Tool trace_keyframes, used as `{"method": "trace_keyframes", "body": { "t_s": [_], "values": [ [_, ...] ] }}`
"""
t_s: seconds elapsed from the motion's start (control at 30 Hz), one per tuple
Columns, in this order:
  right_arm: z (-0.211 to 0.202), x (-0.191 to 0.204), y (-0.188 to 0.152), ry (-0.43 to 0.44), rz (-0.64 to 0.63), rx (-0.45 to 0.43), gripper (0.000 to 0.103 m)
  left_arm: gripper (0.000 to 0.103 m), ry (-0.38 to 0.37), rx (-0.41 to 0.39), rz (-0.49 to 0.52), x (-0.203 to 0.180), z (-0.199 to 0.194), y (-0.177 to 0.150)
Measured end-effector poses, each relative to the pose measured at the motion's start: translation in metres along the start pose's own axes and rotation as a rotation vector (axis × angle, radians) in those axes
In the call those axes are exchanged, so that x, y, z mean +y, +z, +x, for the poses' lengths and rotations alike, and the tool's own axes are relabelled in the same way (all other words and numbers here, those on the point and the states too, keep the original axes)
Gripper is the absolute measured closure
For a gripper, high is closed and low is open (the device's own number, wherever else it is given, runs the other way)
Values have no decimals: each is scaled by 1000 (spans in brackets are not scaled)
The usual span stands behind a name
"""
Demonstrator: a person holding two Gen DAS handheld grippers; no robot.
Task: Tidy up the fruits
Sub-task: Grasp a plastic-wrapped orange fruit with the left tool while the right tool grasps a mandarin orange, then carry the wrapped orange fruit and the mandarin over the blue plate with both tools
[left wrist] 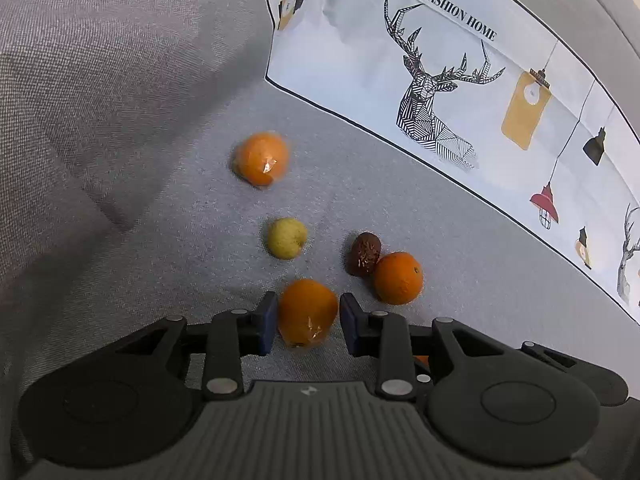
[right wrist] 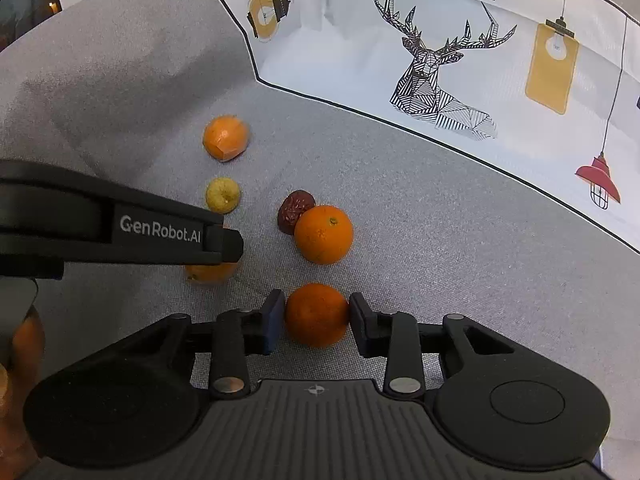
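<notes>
A plastic-wrapped orange (left wrist: 306, 312) sits between the blue pads of my left gripper (left wrist: 308, 320), which is shut on it just above the grey fabric. In the right wrist view a bare orange (right wrist: 316, 314) is held the same way, with my right gripper (right wrist: 317, 320) shut on it. The left gripper (right wrist: 236, 246) reaches in from the left there, its orange (right wrist: 208, 273) half hidden beneath it. Ahead lie another wrapped orange (left wrist: 262, 158), a small yellow fruit (left wrist: 287, 238), and a dark red date (left wrist: 363, 254) touching a bare orange (left wrist: 398, 278).
The fruits rest on a grey fabric surface (left wrist: 120, 120). A white cloth printed with deer and lamps (left wrist: 440, 80) runs along the back and right. In the right wrist view the same cloth (right wrist: 460, 40) borders the far side, and free grey fabric (right wrist: 460, 240) lies to the right.
</notes>
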State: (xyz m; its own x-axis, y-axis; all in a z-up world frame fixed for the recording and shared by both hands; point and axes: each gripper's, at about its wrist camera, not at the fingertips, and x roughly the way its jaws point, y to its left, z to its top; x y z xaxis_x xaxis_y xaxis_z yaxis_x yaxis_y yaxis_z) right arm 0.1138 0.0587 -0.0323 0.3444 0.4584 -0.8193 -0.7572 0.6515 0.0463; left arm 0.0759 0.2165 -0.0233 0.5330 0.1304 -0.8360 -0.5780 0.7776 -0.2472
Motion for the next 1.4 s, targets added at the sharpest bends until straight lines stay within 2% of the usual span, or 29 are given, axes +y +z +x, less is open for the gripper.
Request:
{"method": "trace_keyframes", "body": {
  "t_s": [0.23, 0.33, 0.53, 0.9, 1.13, 1.27, 1.4],
  "values": [
    [-2, -4, 0, 0, 19, -15, 67, 69, -13, -18, -2, 0, -3, 0],
    [-1, -4, 0, -2, 18, -5, 67, 69, -36, 6, 0, -2, 0, -1],
    [0, -4, 1, 1, 17, -1, 67, 69, -32, 14, 7, -4, 1, -1],
    [-12, -8, 1, -12, 20, -29, 67, 69, -52, -26, 22, -12, -13, 1],
    [-43, -25, -5, -41, 72, -87, 67, 69, -53, -61, 43, -20, -31, 2],
    [-79, -39, -10, -53, 122, -159, 67, 69, -57, -86, 63, -26, -44, 1],
    [-130, -62, -18, -81, 233, -235, 67, 69, -71, -95, 70, -30, -54, 1]
  ]
}}
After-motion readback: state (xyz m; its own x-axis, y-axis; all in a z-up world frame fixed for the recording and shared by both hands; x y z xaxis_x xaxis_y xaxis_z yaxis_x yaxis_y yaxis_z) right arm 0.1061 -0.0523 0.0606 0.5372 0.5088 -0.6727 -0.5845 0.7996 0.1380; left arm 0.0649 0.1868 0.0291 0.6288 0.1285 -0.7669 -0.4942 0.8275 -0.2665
